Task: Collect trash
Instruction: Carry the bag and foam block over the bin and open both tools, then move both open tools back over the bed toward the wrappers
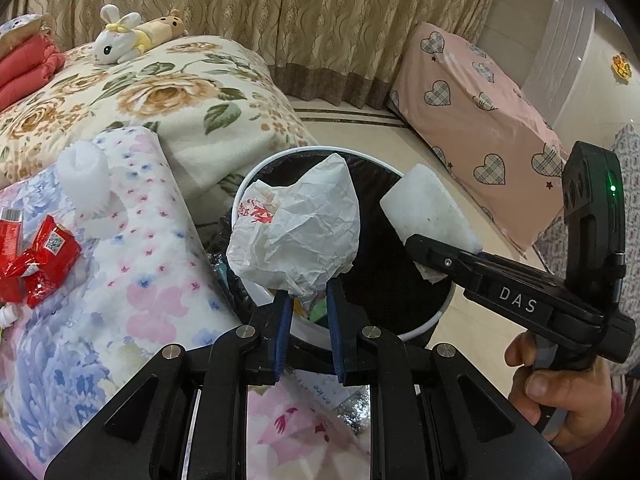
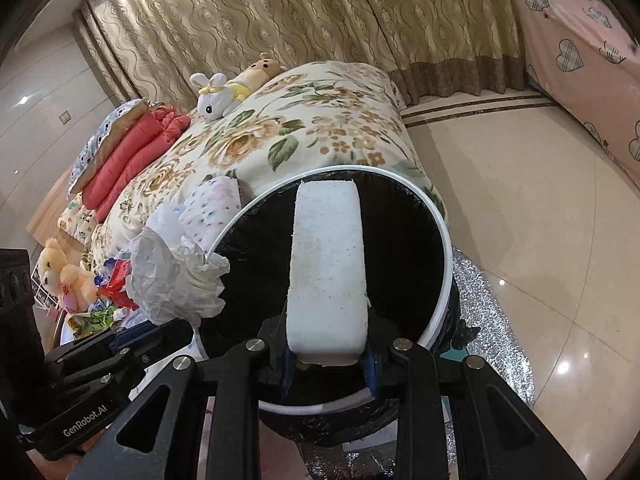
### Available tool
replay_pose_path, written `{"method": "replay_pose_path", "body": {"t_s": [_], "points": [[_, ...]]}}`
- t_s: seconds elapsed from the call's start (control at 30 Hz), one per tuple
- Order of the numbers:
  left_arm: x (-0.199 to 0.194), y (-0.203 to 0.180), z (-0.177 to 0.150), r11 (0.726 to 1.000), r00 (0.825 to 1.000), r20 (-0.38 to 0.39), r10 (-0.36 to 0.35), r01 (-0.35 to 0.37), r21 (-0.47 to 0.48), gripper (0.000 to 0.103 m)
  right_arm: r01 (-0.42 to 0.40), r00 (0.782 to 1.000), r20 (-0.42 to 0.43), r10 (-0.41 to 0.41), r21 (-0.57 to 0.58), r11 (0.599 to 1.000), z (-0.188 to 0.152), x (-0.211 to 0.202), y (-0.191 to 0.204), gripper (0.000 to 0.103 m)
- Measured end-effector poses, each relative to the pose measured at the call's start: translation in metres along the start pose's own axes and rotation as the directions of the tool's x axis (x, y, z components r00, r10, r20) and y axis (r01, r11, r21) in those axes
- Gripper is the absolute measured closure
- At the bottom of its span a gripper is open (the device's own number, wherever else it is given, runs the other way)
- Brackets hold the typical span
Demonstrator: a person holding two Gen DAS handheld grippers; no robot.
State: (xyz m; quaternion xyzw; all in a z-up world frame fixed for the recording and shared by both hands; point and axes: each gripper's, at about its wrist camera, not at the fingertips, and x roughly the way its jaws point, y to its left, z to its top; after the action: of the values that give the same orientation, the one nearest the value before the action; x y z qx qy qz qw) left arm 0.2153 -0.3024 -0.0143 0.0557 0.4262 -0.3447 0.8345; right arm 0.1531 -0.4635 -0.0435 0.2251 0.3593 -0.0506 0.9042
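Over the black-lined trash bin [image 1: 424, 320], a green scrap inside, my left gripper [image 1: 308, 300] pinches crumpled white paper [image 1: 296, 224] while my right gripper [image 2: 330, 356] clamps a white foam block [image 2: 328, 264] above its opening.

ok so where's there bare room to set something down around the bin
Bare tiled floor lies between the bin, the curtain and the pink heart-print cover. The pastel blanket beside the bin is crowded with red wrappers and white foam.
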Motion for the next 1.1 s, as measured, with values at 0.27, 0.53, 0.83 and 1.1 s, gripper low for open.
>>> {"method": "replay_pose_path", "body": {"t_s": [0.27, 0.53, 0.83, 1.1], "points": [[0.006, -0.005, 0.005, 1.000, 1.000, -0.002, 0.006, -0.006, 0.018, 0.082, 0.007, 1.000, -0.024, -0.007, -0.009, 1.000, 0.005, 0.008, -0.001, 0.073], [0.000, 0.000, 0.003, 0.999, 0.999, 0.021, 0.038, -0.038, 0.008, 0.045, 0.030, 0.999, -0.021, -0.030, -0.023, 0.999, 0.005, 0.007, 0.000, 0.054], [-0.022, 0.023, -0.025, 0.995, 0.997, 0.042, 0.062, -0.059, -0.074, 0.038, 0.007, 1.000, 0.031, -0.007, -0.015, 1.000, -0.004, -0.009, 0.011, 0.022], [-0.046, 0.055, -0.057, 0.983, 0.993, 0.057, 0.102, -0.092, -0.161, 0.035, -0.053, 0.998, 0.042, 0.055, -0.043, 0.998, -0.023, -0.014, 0.045, 0.013]]}}
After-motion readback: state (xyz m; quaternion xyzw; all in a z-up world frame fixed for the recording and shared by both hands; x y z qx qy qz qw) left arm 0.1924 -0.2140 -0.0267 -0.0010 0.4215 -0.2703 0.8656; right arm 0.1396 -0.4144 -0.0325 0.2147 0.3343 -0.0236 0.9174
